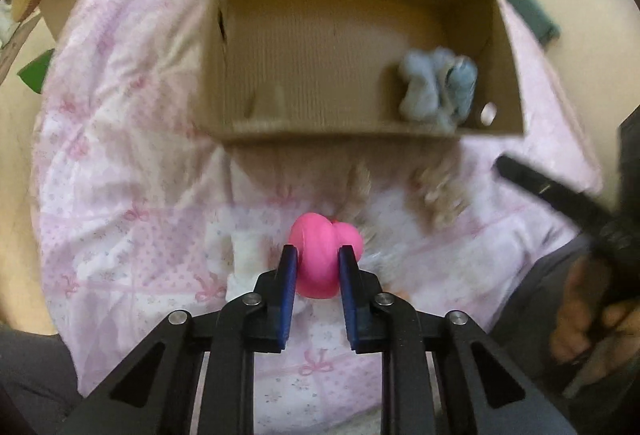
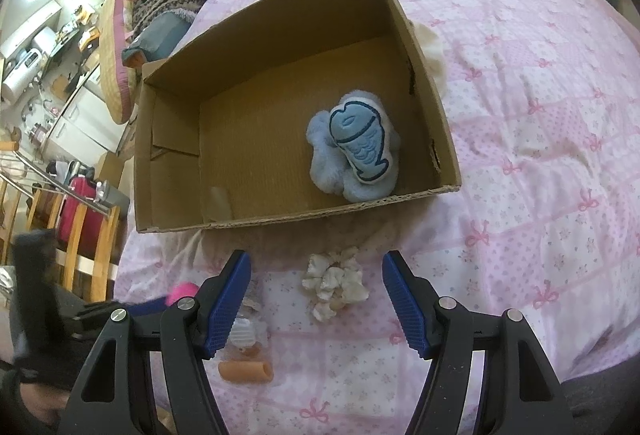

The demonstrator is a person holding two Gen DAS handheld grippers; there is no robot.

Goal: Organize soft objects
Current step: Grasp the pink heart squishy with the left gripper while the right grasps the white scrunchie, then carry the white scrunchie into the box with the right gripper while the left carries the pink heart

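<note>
Nearest the left wrist camera, the left gripper (image 1: 318,271) has its blue-padded jaws drawn in on a pink ball (image 1: 324,259), one pad pressed to each side so that the ball bulges out ahead of them. The ball sits low over the pink quilt (image 1: 120,163), just short of the open cardboard box (image 1: 216,47). In the right wrist view, the right gripper (image 2: 318,277) has its jaws spread wide and grips nothing; a crumpled cream scrunchie (image 2: 334,285) lies on the quilt between and just beyond its fingertips. An orange tube (image 2: 246,371) lies close under the left pad, with a small white object beside it, too blurred to name. Inside the box, a blue fish plush (image 2: 354,143) rests against its right wall.
</note>
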